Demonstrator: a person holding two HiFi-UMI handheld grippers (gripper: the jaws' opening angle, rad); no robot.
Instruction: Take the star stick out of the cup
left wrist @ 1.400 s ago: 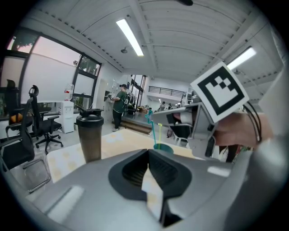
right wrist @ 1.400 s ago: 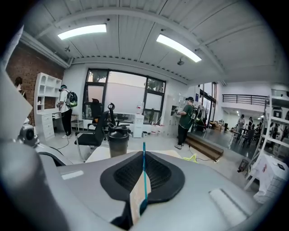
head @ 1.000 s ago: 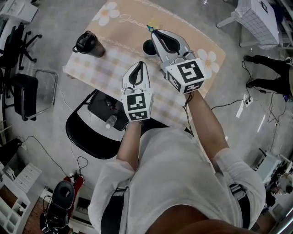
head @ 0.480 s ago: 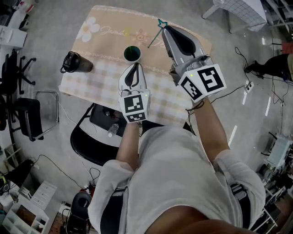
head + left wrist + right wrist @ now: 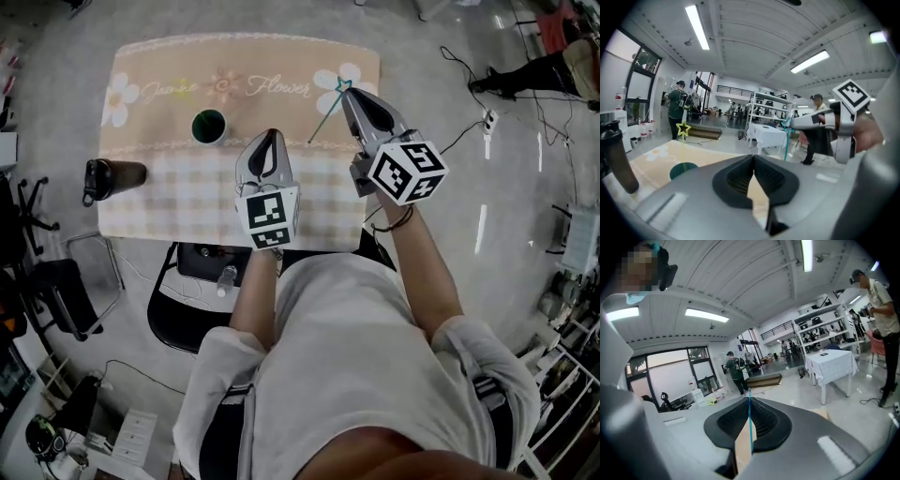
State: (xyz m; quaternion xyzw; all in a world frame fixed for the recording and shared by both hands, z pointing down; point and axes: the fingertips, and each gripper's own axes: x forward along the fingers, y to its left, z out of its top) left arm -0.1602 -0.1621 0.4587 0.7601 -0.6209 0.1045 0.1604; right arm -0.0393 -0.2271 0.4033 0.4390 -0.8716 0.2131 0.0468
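Note:
A dark green cup point(image 5: 208, 126) stands on the beige flowered tablecloth point(image 5: 169, 192). In the left gripper view a yellow star stick point(image 5: 683, 130) rises from the cup point(image 5: 682, 170). My right gripper point(image 5: 351, 95) is shut on a thin teal star stick point(image 5: 327, 112), well right of the cup and clear of it. The stick's shaft point(image 5: 750, 427) runs between the right gripper's point(image 5: 750, 402) closed jaws. My left gripper point(image 5: 270, 138) hovers shut and empty between the cup and the right gripper. The left gripper view shows its jaws point(image 5: 753, 157) together, with the right gripper point(image 5: 797, 123) and teal stick point(image 5: 786, 143) to the right.
A black bottle point(image 5: 112, 175) lies at the table's left edge; it looms at the left of the left gripper view point(image 5: 616, 154). A black chair point(image 5: 192, 305) stands at the table's near side. A person point(image 5: 539, 70) and floor cables point(image 5: 464, 70) are to the right.
The right gripper has carried the teal star stick from the cup away to the right. The left gripper has also drifted right, away from the cup.

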